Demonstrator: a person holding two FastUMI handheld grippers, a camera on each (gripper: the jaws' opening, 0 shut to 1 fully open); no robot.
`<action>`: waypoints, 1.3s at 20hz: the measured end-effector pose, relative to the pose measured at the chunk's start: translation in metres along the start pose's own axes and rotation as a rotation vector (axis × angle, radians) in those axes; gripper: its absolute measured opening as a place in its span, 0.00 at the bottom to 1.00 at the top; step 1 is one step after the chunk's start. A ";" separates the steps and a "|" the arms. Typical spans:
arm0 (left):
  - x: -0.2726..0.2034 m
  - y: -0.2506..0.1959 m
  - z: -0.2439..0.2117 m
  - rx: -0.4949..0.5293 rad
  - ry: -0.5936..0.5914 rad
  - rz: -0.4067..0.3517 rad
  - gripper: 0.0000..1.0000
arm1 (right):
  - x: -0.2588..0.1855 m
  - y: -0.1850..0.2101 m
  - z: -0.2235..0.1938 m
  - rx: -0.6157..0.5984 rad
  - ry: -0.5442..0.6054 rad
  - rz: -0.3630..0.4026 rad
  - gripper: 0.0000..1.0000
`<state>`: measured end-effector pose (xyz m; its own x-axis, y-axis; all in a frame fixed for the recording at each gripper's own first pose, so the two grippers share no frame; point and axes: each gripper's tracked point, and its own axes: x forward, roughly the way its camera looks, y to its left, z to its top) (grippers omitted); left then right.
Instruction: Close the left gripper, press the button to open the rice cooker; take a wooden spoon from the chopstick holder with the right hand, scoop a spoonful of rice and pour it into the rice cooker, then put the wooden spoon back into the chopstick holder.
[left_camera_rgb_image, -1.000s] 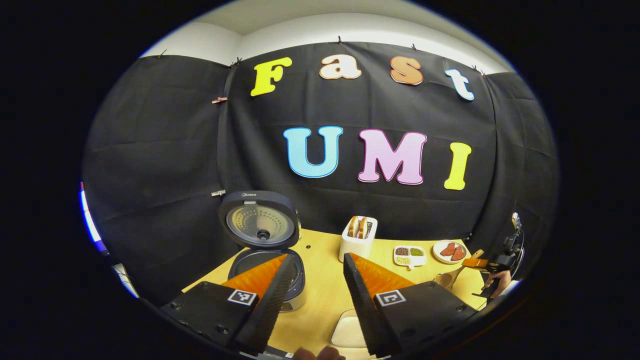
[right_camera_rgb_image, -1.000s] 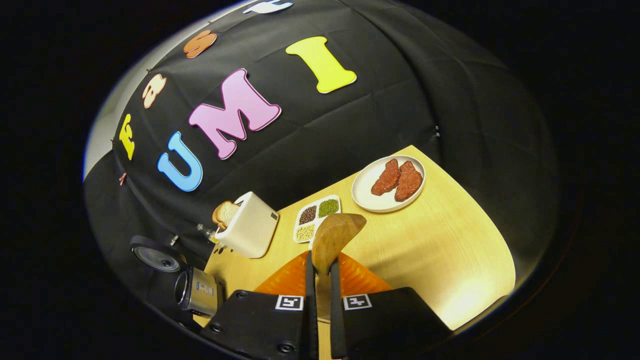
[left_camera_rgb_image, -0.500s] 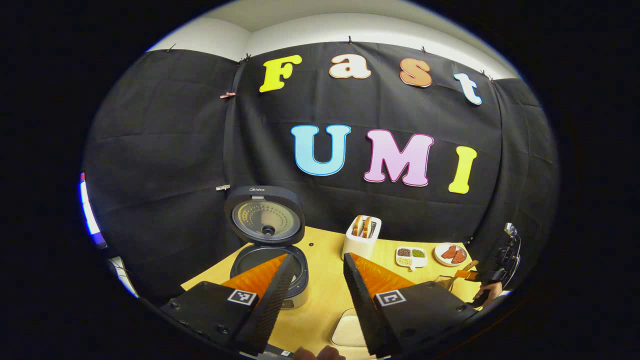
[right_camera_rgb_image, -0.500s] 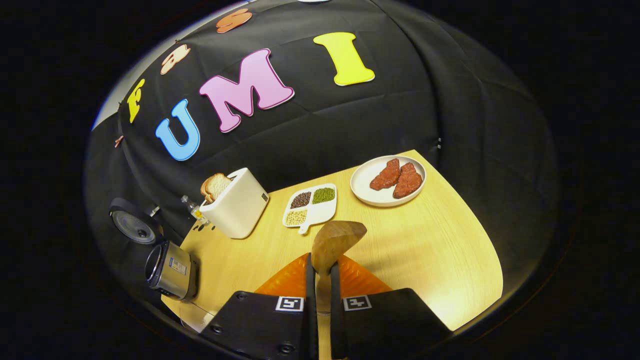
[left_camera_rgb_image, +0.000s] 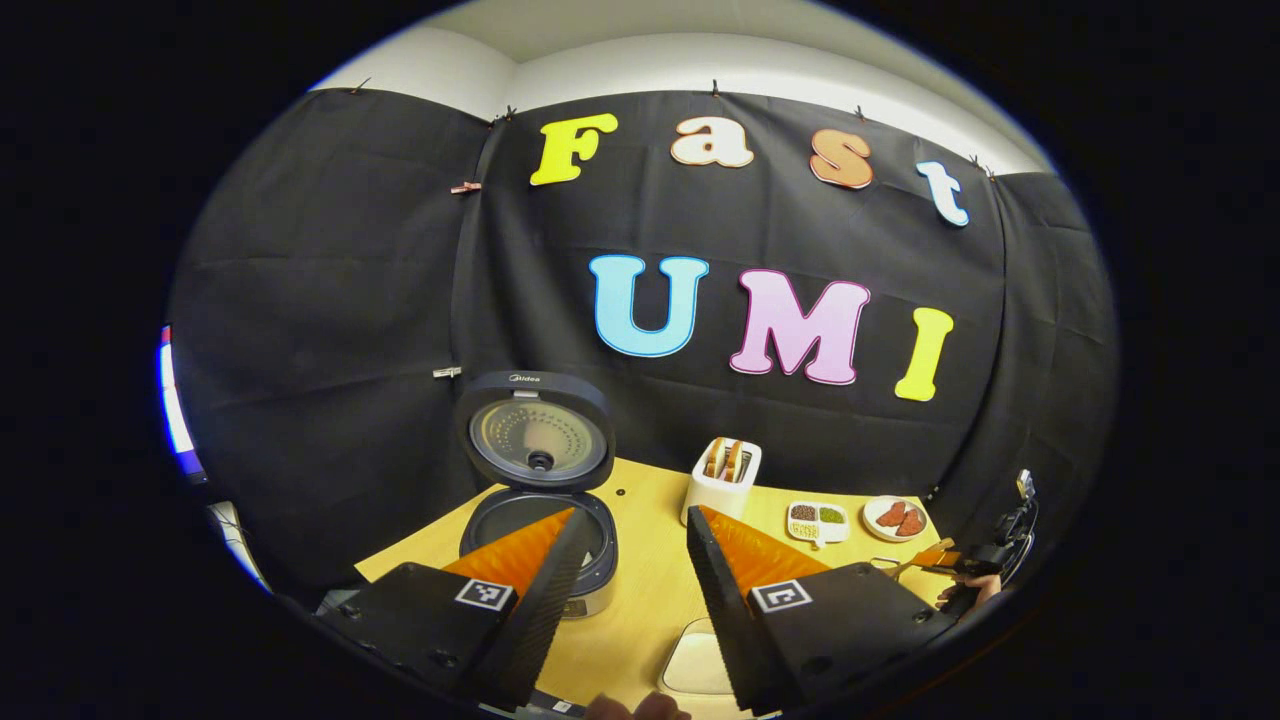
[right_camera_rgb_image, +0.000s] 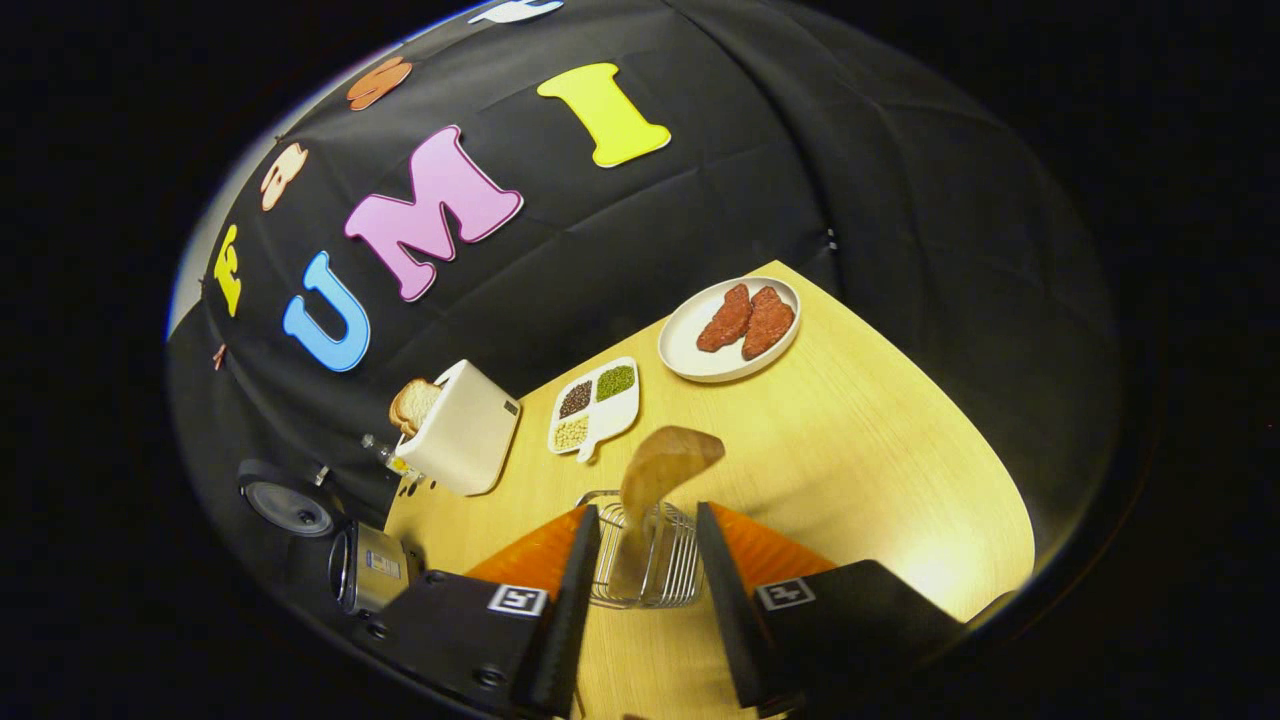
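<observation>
- We see the right tongs (right_camera_rgb_image: 645, 590) spread apart in the right gripper view, pressing on nothing; the wooden spoon (right_camera_rgb_image: 655, 490) stands loose between the two fingers, touched by neither.
- The spoon's handle drops into the wire chopstick holder (right_camera_rgb_image: 645, 565), which sits on the tabletop (right_camera_rgb_image: 880, 470) right between those fingers, and its bowl sticks up above the rim, slightly blurred.
- We see the left tongs (left_camera_rgb_image: 625, 590) open too in the left gripper view, wide apart and empty, held over the near part of the tabletop.
- Between the left fingers, at the near edge, lies a pale flat dish (left_camera_rgb_image: 695, 660); we cannot tell what it holds.
- Just past the left-hand finger sits the rice cooker (left_camera_rgb_image: 540, 520), with its lid standing upright and its pot open to us.
- Farther in, a white toaster (right_camera_rgb_image: 460, 440) with bread slices in it stands near the black cloth wall.
- Beside the toaster lies a small divided tray (right_camera_rgb_image: 592, 405) with dark, green and pale grains in separate compartments.
- Beyond the tray, toward the far corner, a round plate (right_camera_rgb_image: 690, 355) carries two reddish pieces of meat (right_camera_rgb_image: 745, 320).
- In the left gripper view we also catch the right tongs, small at the far right edge, with the hand (left_camera_rgb_image: 975, 585) that holds them.
- In the right gripper view the rice cooker appears at the lower left, lying sideways because of the camera's tilt.
</observation>
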<state>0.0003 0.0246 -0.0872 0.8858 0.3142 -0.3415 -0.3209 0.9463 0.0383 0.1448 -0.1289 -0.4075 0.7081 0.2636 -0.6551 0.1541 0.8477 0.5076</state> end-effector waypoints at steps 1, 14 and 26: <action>0.000 0.001 0.000 -0.002 -0.004 -0.004 0.72 | -0.004 -0.001 -0.001 0.002 0.000 -0.003 0.67; 0.035 0.067 0.052 -0.090 -0.142 -0.118 0.72 | -0.107 0.170 0.029 -0.136 -0.258 0.127 0.97; 0.144 0.145 0.101 -0.199 -0.229 -0.205 0.71 | -0.199 0.309 -0.068 -0.258 -0.279 0.100 0.97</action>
<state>0.1152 0.2151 -0.0365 0.9834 0.1494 -0.1031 -0.1676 0.9652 -0.2008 0.0050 0.1120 -0.1584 0.8764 0.2457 -0.4141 -0.0782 0.9213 0.3810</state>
